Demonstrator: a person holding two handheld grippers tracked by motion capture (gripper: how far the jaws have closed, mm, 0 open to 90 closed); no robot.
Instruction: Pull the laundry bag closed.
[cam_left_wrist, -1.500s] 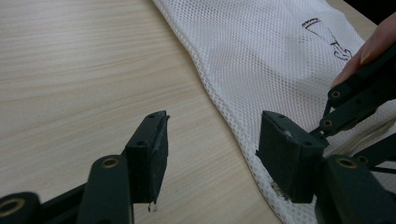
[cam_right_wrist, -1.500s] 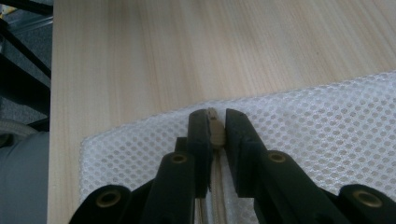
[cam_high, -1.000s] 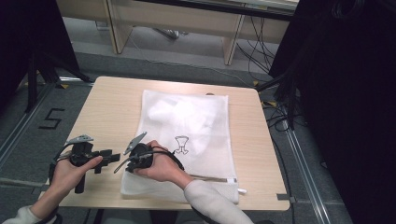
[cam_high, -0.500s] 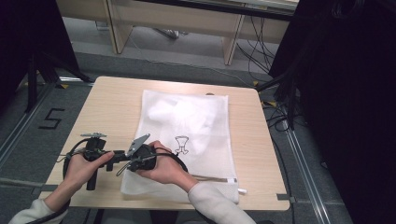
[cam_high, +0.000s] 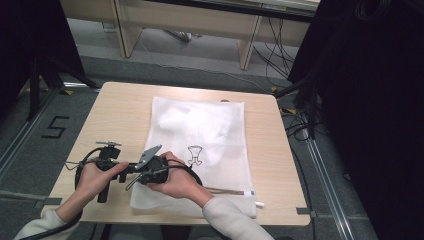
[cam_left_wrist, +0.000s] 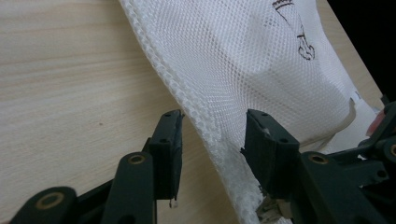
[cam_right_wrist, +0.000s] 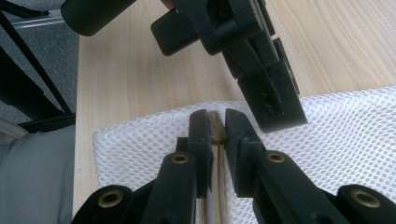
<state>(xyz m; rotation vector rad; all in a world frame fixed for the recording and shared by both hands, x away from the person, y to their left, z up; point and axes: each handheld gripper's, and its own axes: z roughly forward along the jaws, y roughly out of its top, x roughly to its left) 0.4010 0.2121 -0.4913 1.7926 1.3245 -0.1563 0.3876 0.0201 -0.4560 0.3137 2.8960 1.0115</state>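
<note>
Right tongs (cam_right_wrist: 215, 133): clenched on the tan zipper pull (cam_right_wrist: 216, 132) at the end of the zipper track (cam_right_wrist: 215, 186) of a white mesh laundry bag (cam_high: 200, 150); the track runs back between the two jaws toward the camera. Judged the anchor hold for the step in hand.

Left tongs (cam_left_wrist: 212, 140): released, jaws have just been closing. The bag's corded side edge (cam_left_wrist: 201, 126) lies in the gap between them, the pads not yet pressing on it. In the right gripper view these tongs stand just beyond and to the right of the right tongs, over the same corner of the bag.

Mesh laundry bag: lies flat on the wooden counter (cam_high: 120, 115), its near left corner under both tongs, a small printed garment symbol (cam_high: 194, 154) farther along the mesh from the right tongs.

Handling note, as a judgement: close the left tongs squarely on the edge seam, not on loose mesh alone, which would stretch and slip. Keep that hold close beside the pull so the fabric stays taut. Then draw the pull straight along the track, low to the counter, without twisting; a sideways tug may snag mesh in the teeth.
</note>
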